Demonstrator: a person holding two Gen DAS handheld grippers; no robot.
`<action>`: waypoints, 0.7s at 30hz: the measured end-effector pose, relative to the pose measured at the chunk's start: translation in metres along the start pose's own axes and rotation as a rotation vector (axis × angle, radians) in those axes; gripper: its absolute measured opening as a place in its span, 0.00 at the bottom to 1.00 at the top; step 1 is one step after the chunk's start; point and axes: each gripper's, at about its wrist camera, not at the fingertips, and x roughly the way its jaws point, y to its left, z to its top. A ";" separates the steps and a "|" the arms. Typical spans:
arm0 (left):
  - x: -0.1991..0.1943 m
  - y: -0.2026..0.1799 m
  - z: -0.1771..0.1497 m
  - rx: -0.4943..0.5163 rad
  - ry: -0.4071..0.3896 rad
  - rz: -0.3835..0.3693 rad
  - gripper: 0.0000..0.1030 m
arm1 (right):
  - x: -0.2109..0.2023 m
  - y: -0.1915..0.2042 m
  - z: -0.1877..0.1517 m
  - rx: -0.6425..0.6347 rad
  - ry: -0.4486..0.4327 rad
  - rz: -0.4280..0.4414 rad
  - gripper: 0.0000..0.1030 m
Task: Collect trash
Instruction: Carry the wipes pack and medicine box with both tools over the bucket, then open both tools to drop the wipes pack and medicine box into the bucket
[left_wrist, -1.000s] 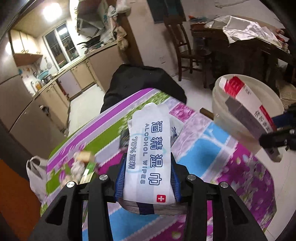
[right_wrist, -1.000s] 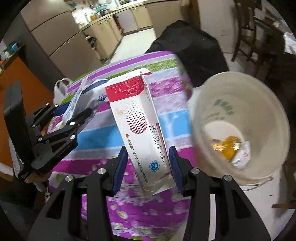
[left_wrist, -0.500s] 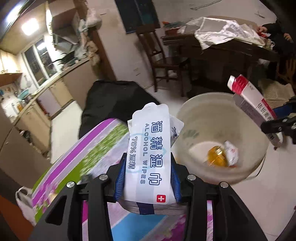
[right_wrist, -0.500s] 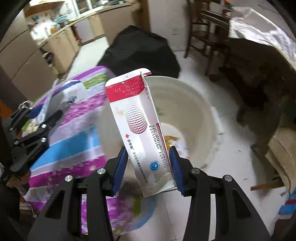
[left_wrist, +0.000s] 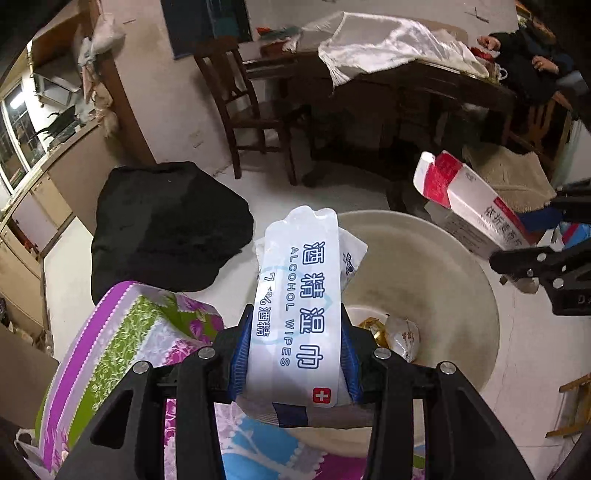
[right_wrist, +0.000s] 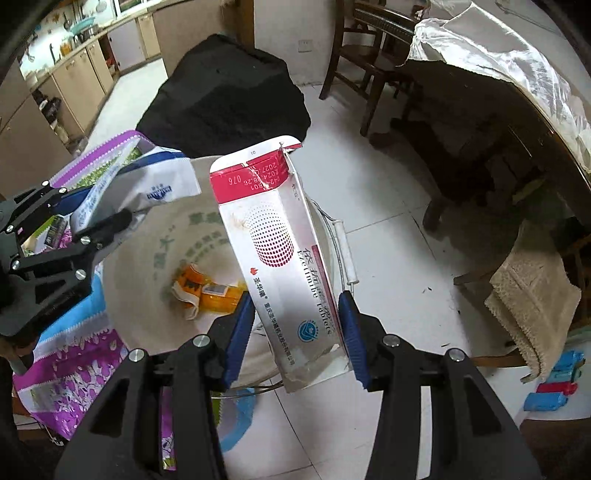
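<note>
Midway, by the look. Left claw (left_wrist: 293, 354) clamped on wipes pack (left_wrist: 299, 295), right claw (right_wrist: 295, 328) on tablet box (right_wrist: 275, 254); bucket (right_wrist: 147, 236) just ahead below both, wrappers (right_wrist: 207, 291) inside. Release pending.

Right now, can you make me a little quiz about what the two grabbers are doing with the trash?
1. What does the left gripper hold?
2. True or false: the white bucket is empty.
3. Which printed word is on the red-and-white box in the right gripper: Tablets, Cookies or Soap?

Key:
1. A pack of alcohol wipes, clamped between its pads.
2. False: orange and white wrappers lie at its bottom.
3. Tablets.
</note>
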 end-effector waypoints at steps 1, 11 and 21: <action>0.004 -0.002 0.000 0.004 0.003 0.002 0.42 | 0.001 0.001 0.001 -0.005 0.004 -0.004 0.44; 0.005 -0.004 -0.014 0.014 0.003 0.020 0.42 | 0.006 0.004 0.008 -0.022 0.022 -0.001 0.45; 0.002 -0.006 -0.019 0.032 -0.006 0.049 0.42 | 0.009 0.011 0.013 -0.043 0.031 0.008 0.45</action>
